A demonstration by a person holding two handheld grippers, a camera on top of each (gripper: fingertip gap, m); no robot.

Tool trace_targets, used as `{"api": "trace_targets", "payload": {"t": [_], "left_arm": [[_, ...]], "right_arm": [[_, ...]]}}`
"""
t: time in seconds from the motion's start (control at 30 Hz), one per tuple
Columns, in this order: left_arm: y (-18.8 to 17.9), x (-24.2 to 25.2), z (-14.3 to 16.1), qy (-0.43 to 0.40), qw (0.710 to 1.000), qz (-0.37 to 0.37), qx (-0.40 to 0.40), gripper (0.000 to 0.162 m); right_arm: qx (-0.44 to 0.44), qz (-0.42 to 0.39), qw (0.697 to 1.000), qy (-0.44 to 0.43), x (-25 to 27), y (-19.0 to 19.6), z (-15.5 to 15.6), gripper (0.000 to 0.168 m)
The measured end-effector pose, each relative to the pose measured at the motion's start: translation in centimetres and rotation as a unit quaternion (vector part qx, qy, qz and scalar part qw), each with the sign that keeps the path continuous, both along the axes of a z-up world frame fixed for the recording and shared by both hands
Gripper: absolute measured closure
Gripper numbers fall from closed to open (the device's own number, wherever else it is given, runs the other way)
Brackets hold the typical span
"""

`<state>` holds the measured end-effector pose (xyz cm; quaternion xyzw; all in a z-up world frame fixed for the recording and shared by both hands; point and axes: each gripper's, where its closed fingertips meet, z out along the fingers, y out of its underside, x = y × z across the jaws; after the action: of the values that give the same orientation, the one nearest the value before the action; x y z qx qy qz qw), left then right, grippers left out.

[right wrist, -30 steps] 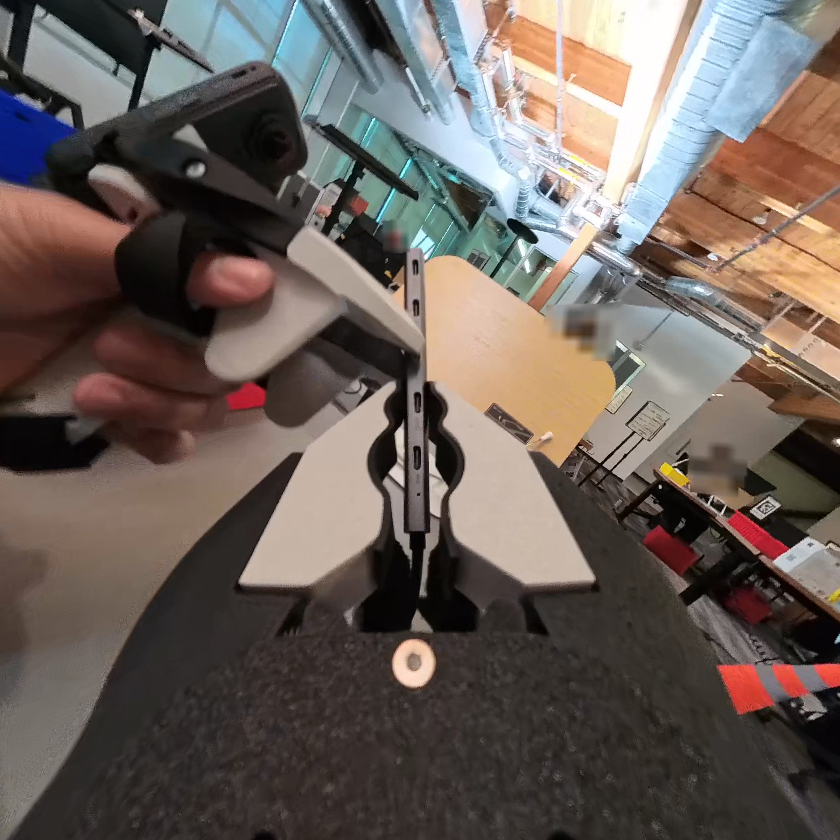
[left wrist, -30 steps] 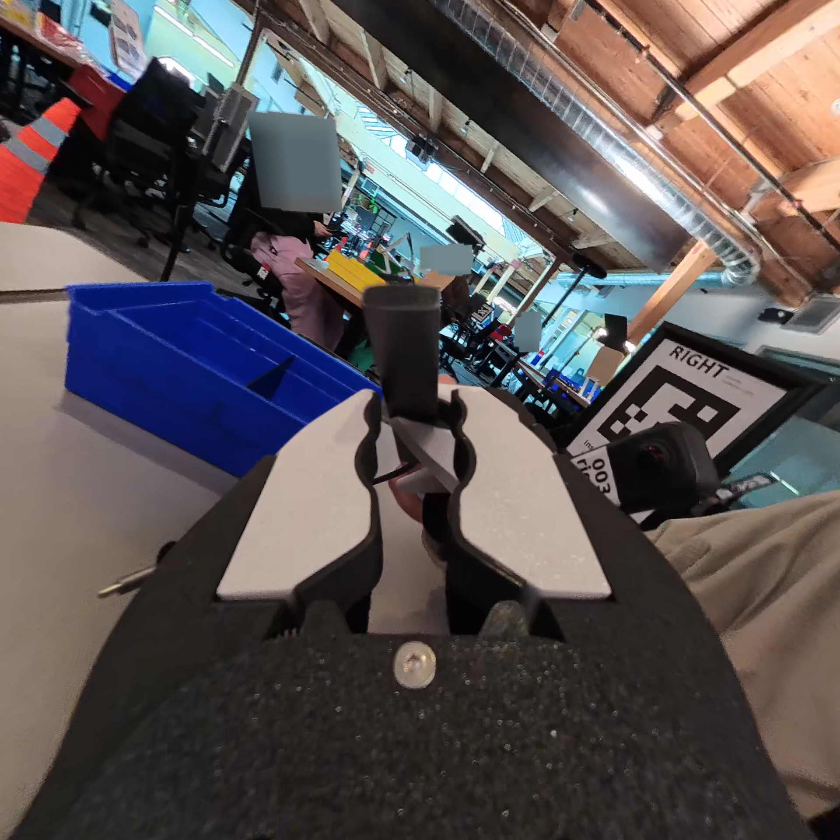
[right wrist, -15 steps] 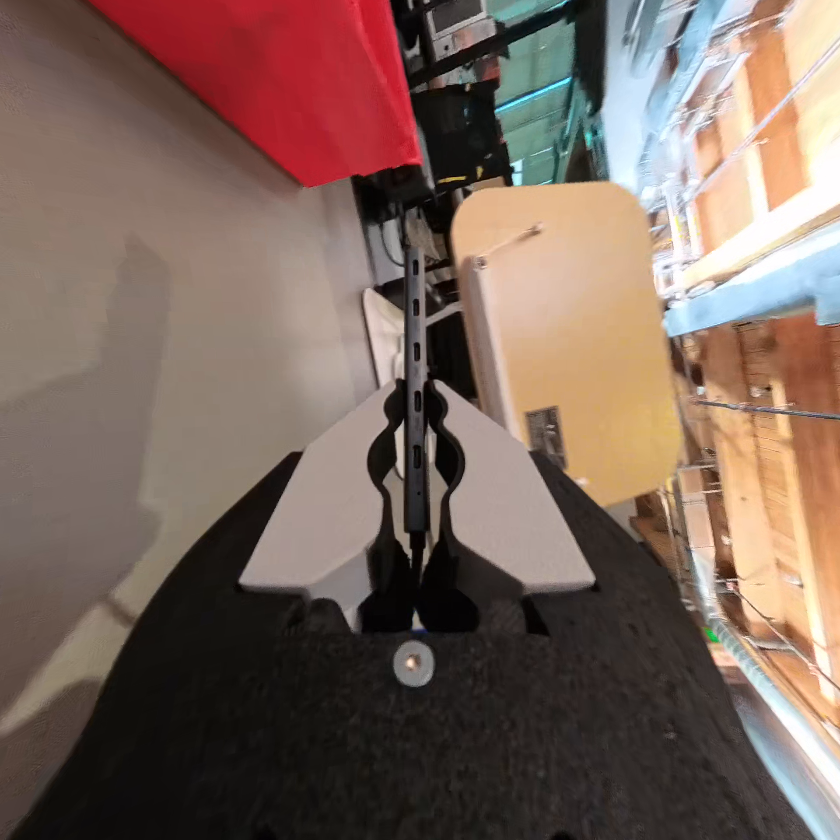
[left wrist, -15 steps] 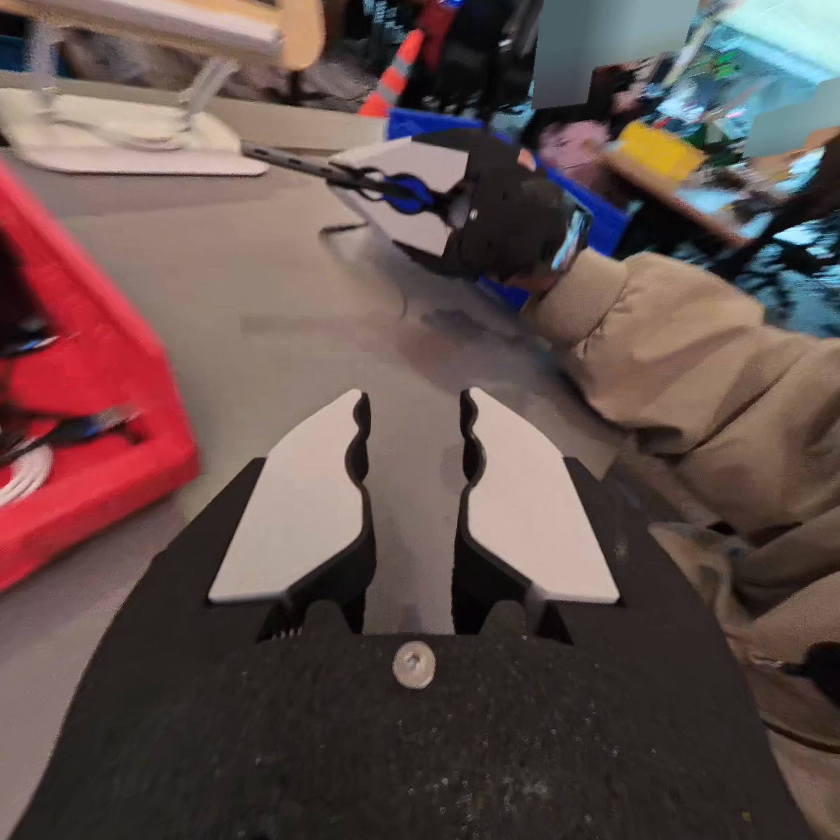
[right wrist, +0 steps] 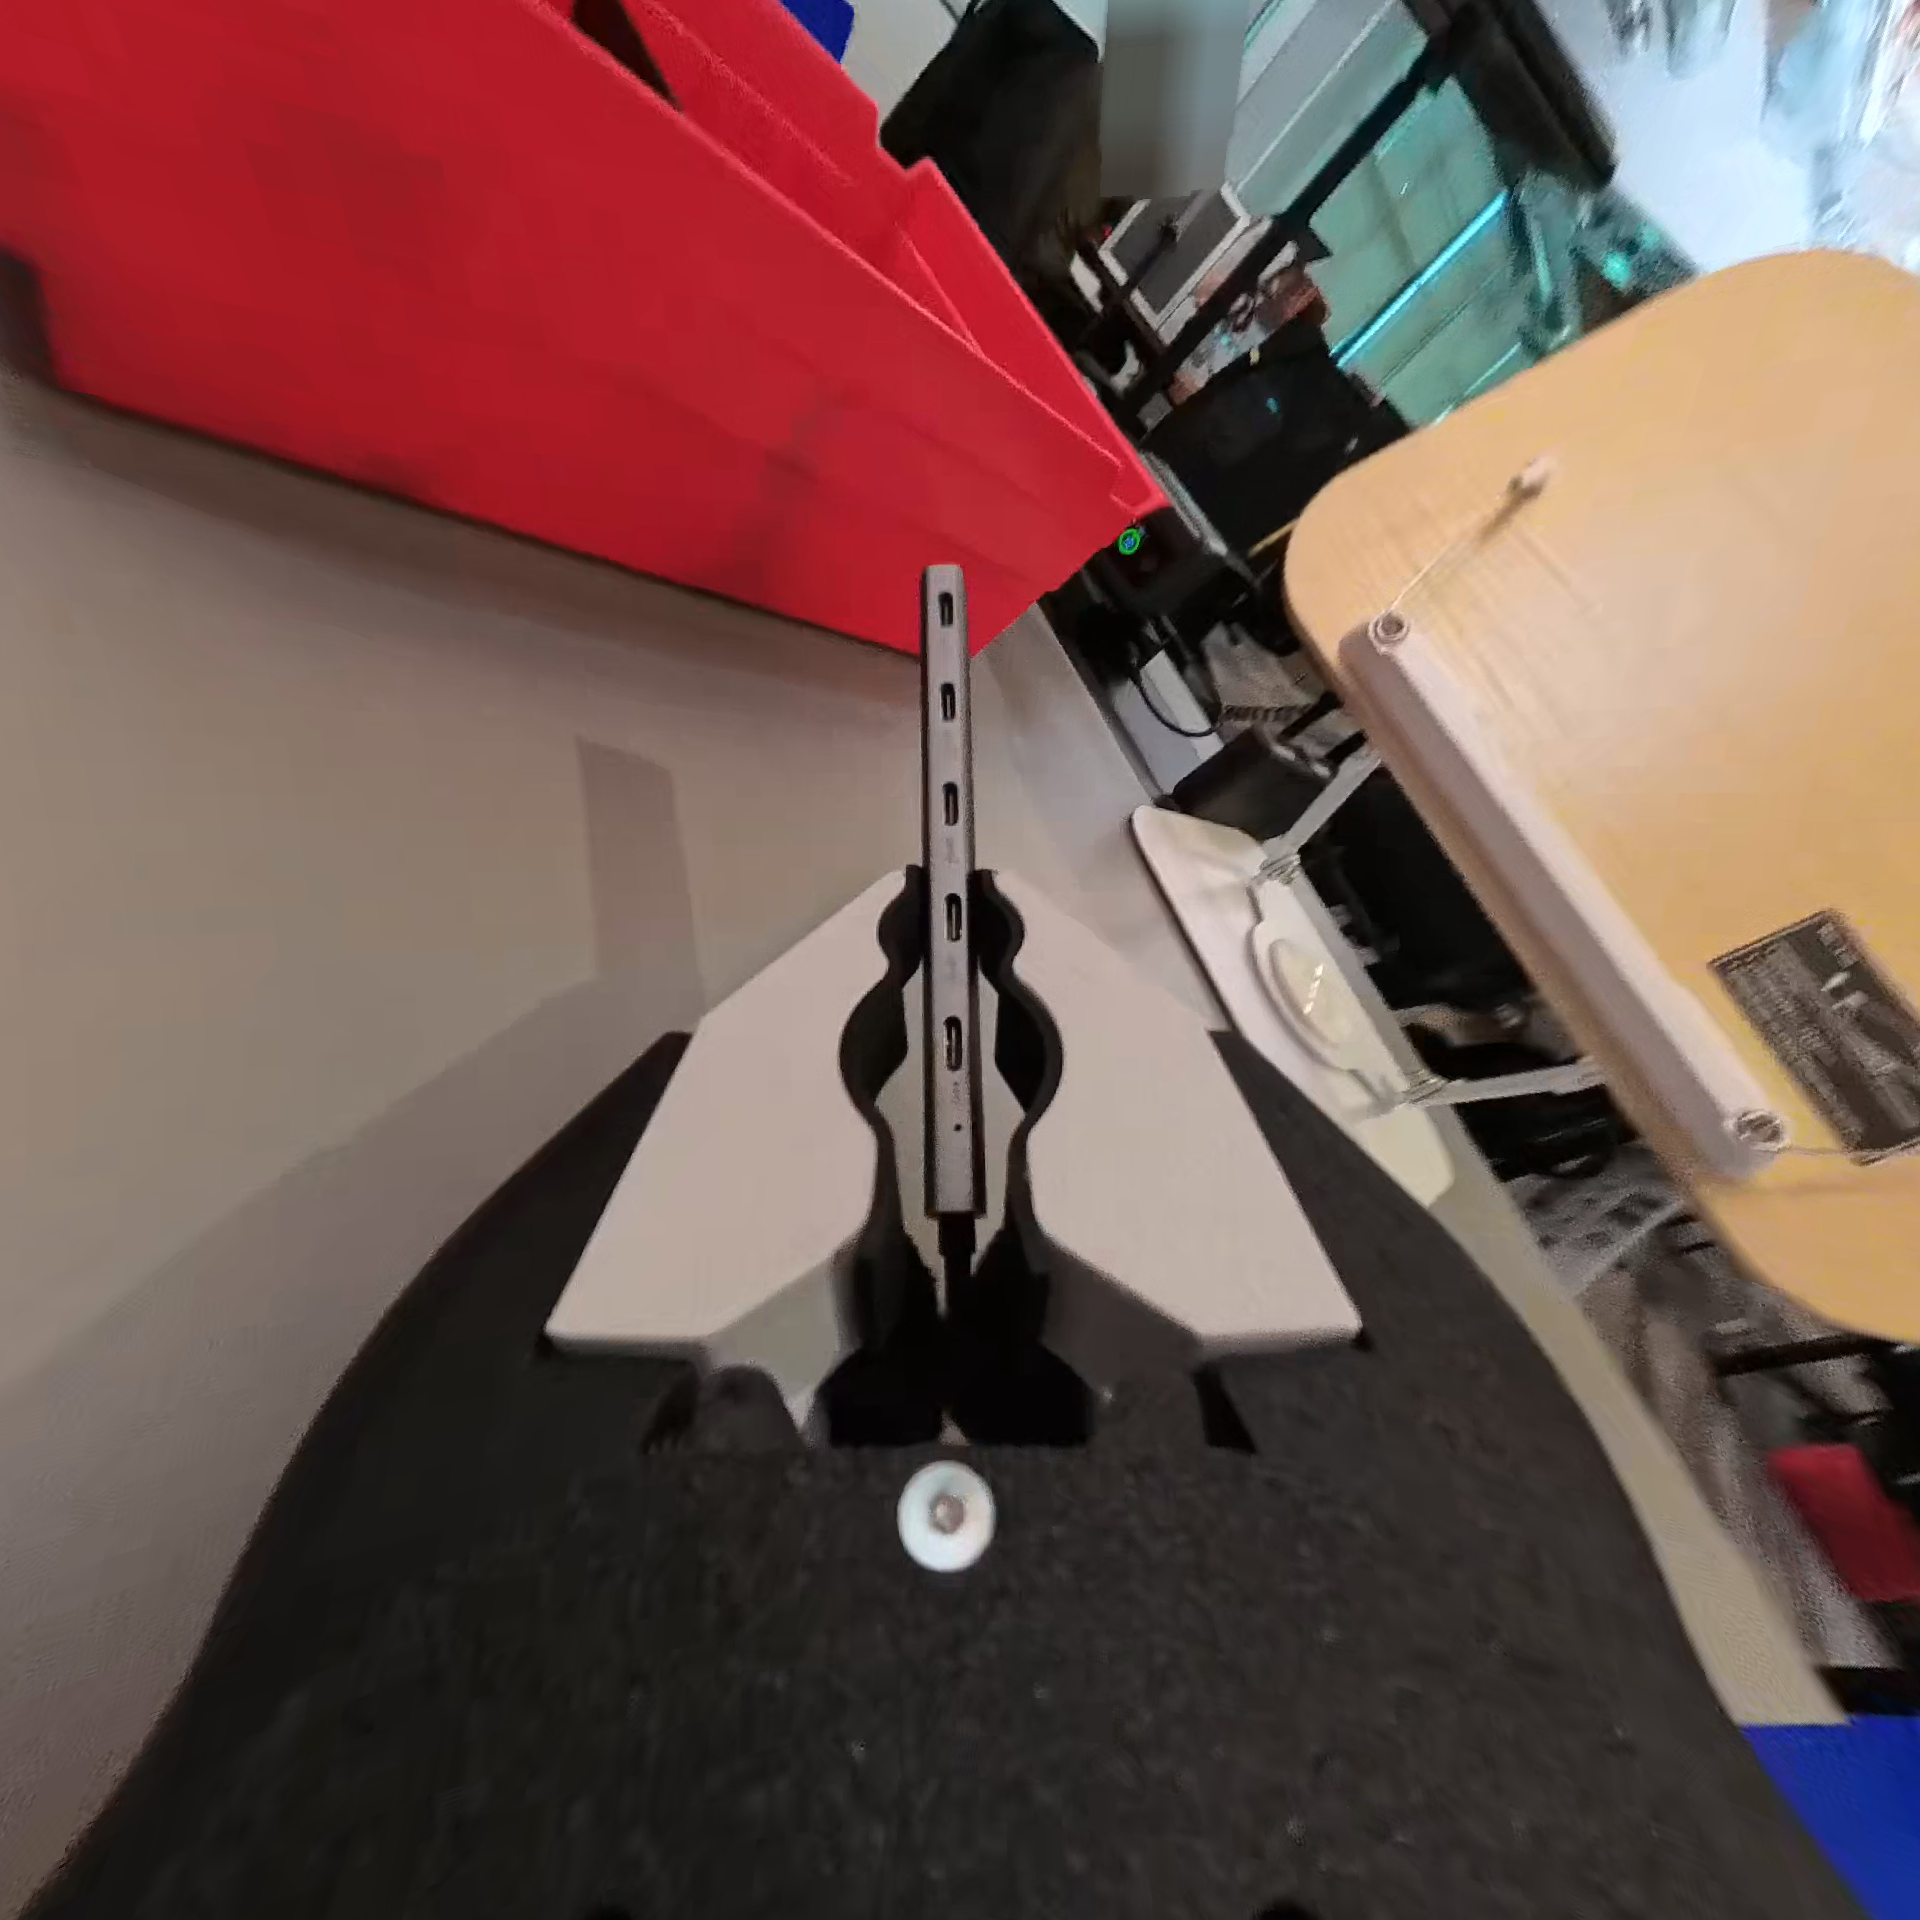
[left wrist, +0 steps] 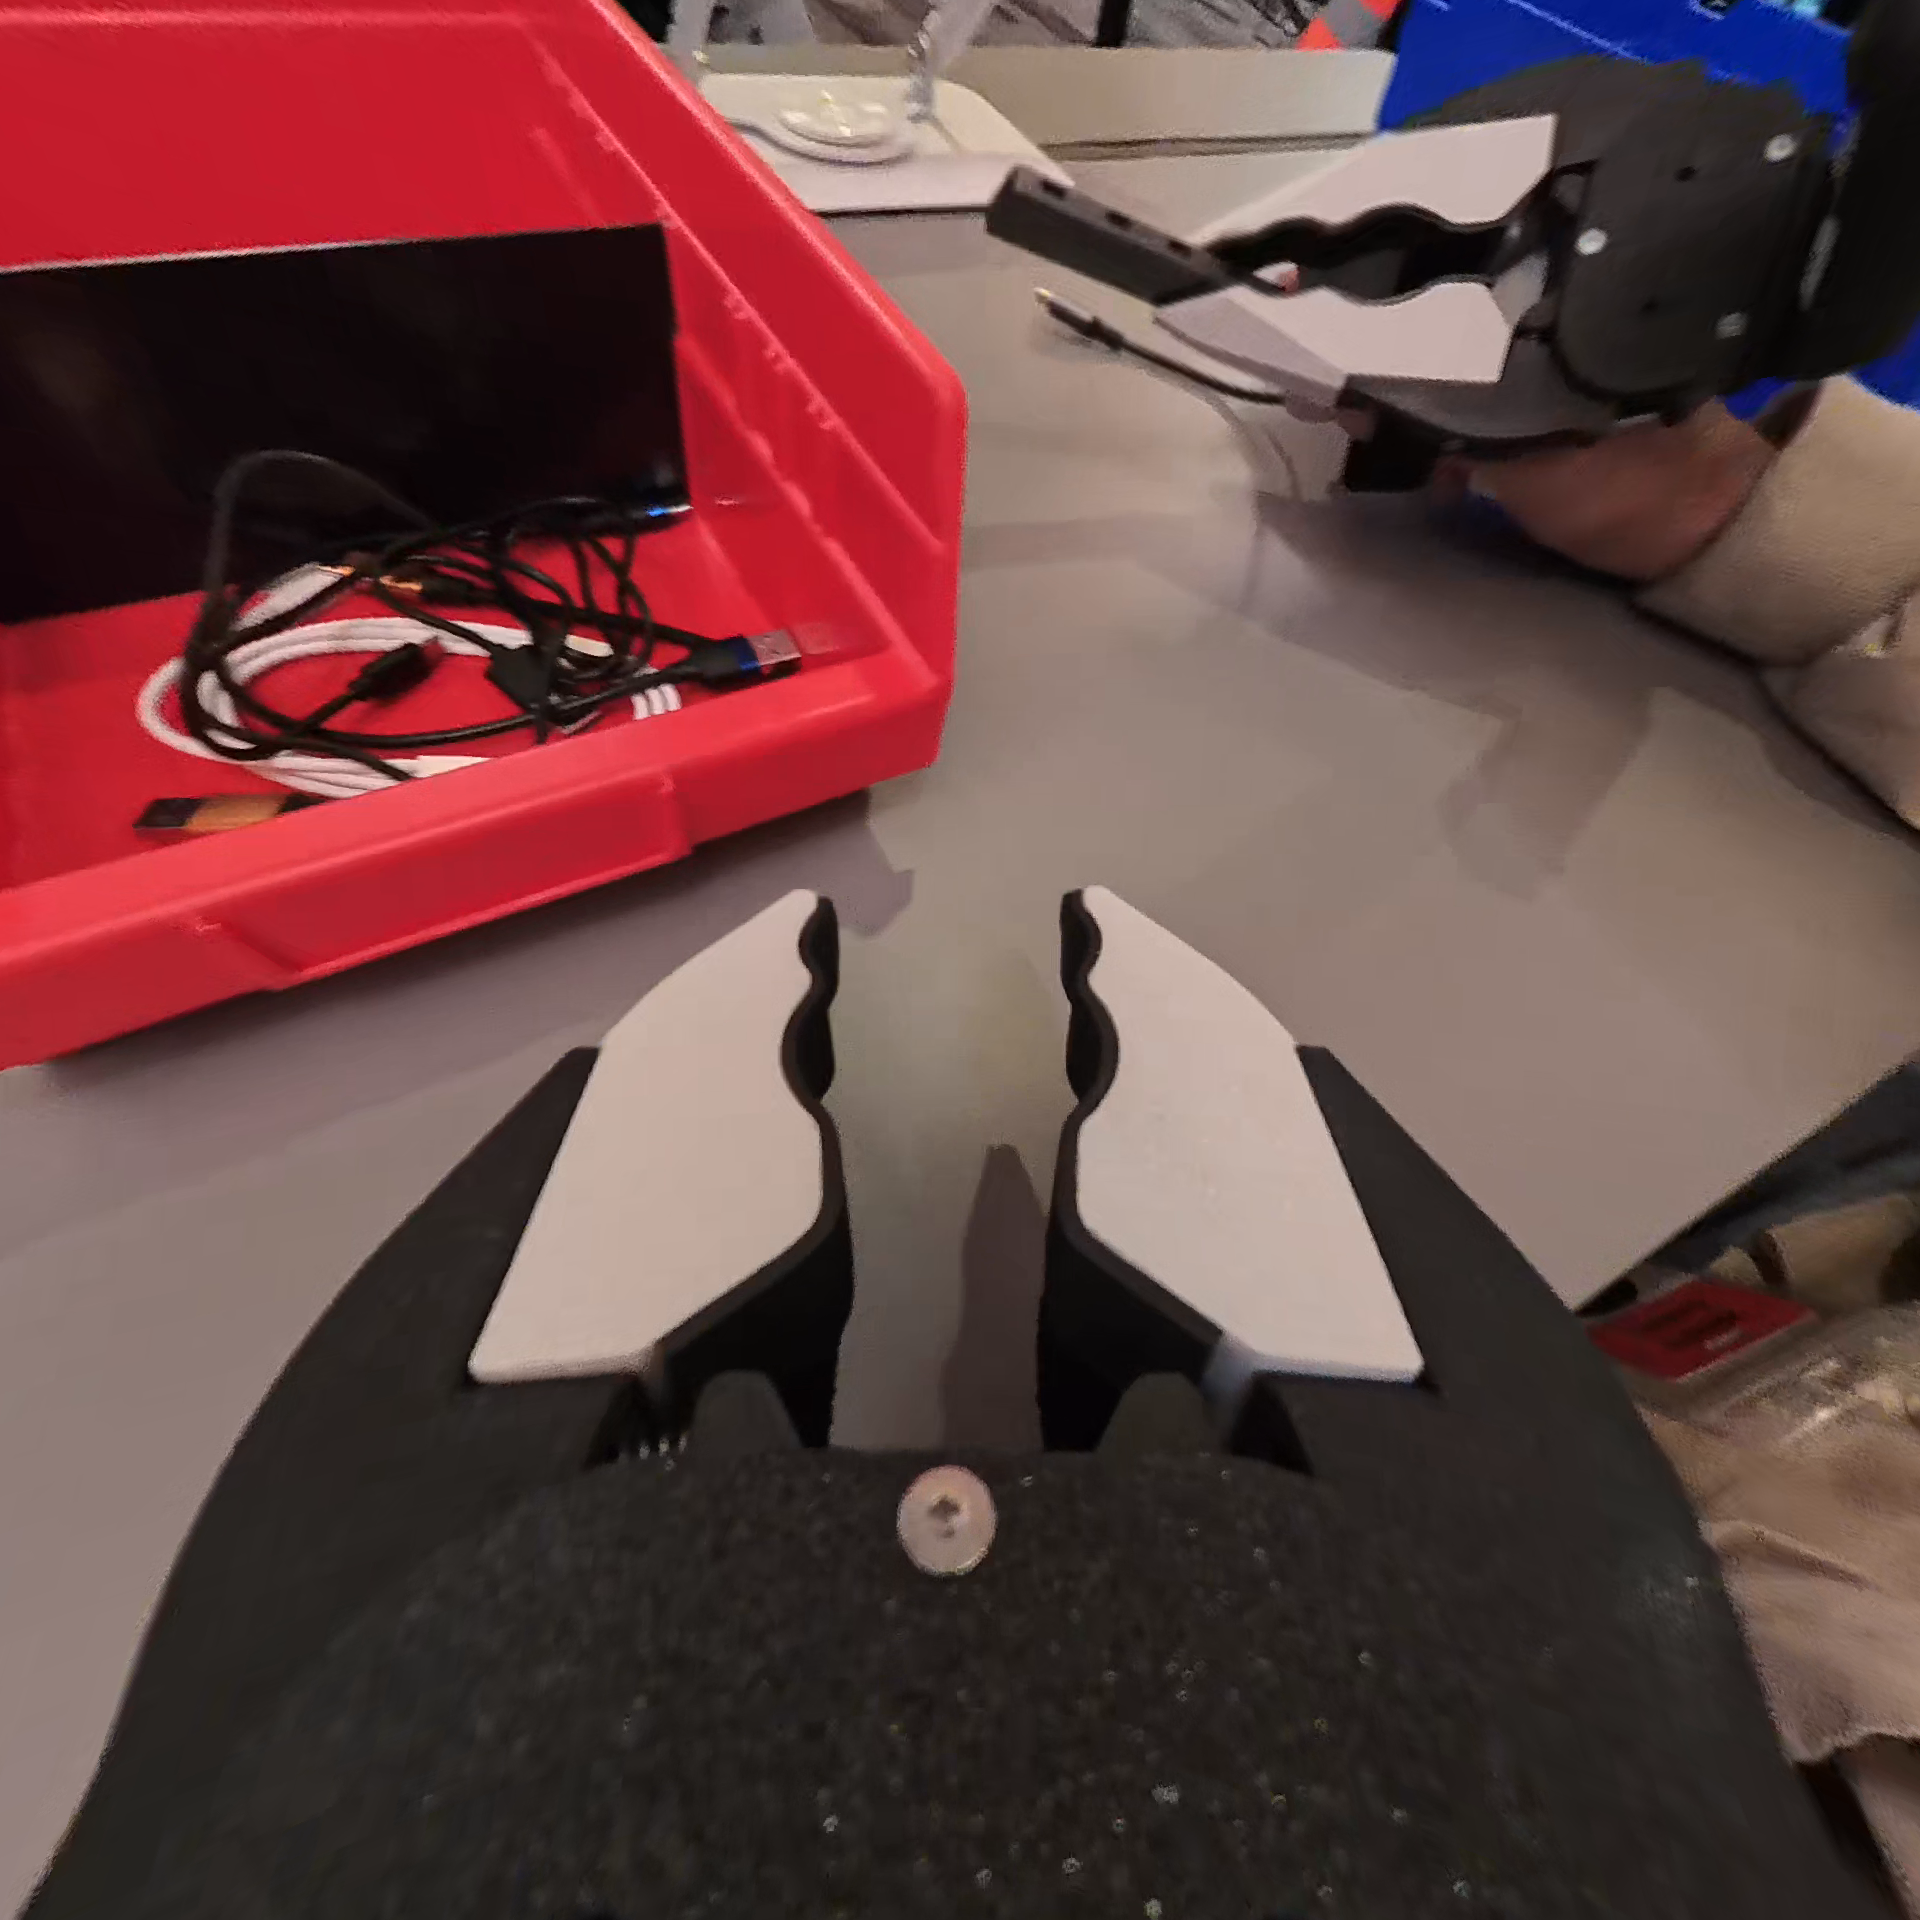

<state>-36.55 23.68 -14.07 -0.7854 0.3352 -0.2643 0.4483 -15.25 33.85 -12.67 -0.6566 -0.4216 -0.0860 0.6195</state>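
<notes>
The thin gray hub sits pinched in the right gripper, sticking straight out past its tips, above the desk. The left gripper is spread wide, holding nothing. Just left of it, a red bin holds tangled cables.

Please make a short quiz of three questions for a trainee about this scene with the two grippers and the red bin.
1. True or false: the left gripper is open and holds nothing.
2. What does the right gripper grip? A) a white cable B) a slim dark hub with a row of ports C) a black divider
3. Fill in: the tangled black and white cables lie inside the ___ bin.

Key: 1 true; 2 B; 3 red.
</notes>
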Motion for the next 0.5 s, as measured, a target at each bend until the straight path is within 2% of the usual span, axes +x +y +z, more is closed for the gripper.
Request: {"api": "trace_targets", "payload": {"t": [0.17, 0.37, 0.5], "left_arm": [[1.3, -0.3, 0.8, -0.019, 0.999, 0.031, 0.022, 0.119], [2.8, -0.3, 1.7, -0.011, 0.997, 0.046, 0.055, 0.121], [4.5, -0.3, 3.2, -0.032, 0.999, 0.037, 0.014, 0.113]], "right_arm": [[-0.013, -0.002, 0.998, 0.061, 1.0, 0.0, 1.0, 0.16], [-0.002, -0.009, 0.999, 0.052, 1.5, -0.2, 1.0, 0.16], [0.002, -0.008, 0.999, 0.036, 1.3, -0.2, 0.7, 0.16]]}}
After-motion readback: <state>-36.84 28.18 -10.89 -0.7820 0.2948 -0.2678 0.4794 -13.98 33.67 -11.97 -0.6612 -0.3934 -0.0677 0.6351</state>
